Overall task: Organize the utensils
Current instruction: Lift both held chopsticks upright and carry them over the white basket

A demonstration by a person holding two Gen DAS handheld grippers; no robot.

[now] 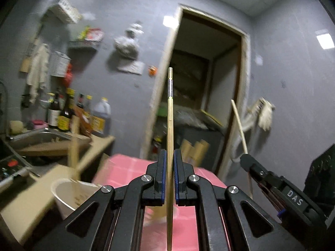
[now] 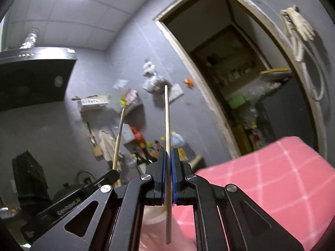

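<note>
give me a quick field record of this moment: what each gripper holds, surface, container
left gripper: shut on patterned chopstick, upright, dark band near its top
right gripper: shut on plain chopstick, upright
surface: pink checked cloth below both grippers
container: white cup at lower left in the left wrist view, holding blurred wooden sticks
background: grey wall, open doorway, bottles by a sink
</note>
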